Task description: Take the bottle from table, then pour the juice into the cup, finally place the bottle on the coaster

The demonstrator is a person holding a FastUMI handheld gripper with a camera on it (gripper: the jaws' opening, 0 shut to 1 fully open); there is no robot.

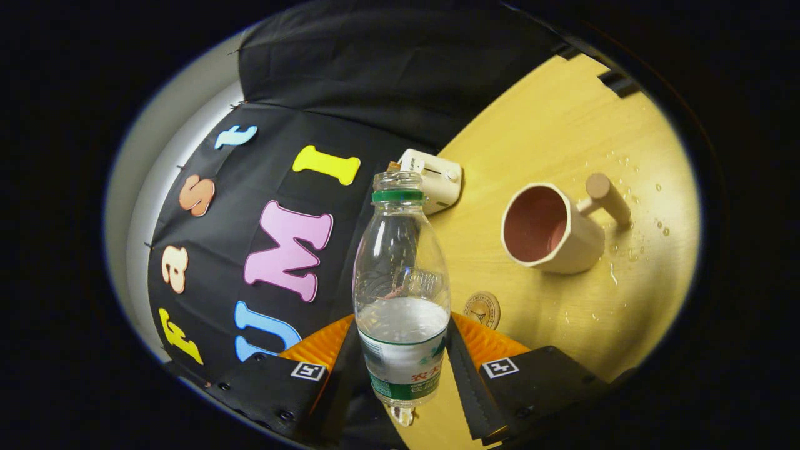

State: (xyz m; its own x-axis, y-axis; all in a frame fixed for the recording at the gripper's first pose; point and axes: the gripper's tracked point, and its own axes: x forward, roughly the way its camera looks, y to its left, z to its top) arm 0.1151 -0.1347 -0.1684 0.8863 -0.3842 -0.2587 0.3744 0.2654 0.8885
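Bottle sits clamped between the two fingers of the gripper, which press on its labelled lower body from either side; the jaws are closed down to the bottle's width and hold nothing else. It is uncapped, with a green ring under the open neck, and clear liquid fills it to roughly the top of the label. The whole scene is tilted, so the bottle appears lifted off the table and leaning, though its mouth is well short of the cup. The cup lies beyond the fingers and to the right, its opening turned toward the camera and its peg handle pointing away; drops of water dot the table around it. The coaster, a small round disc, lies just ahead of the right finger, between bottle and cup. A white box stands behind the bottle's neck, by the black cloth. As for handling, I judge the bottle light, being less than half full, with thin walls that will give under a hard squeeze; the plastic looks smooth and may be wet, so it could slip or twist during the pour. The grip on the label band, low and near the liquid's weight, seems the sound place.
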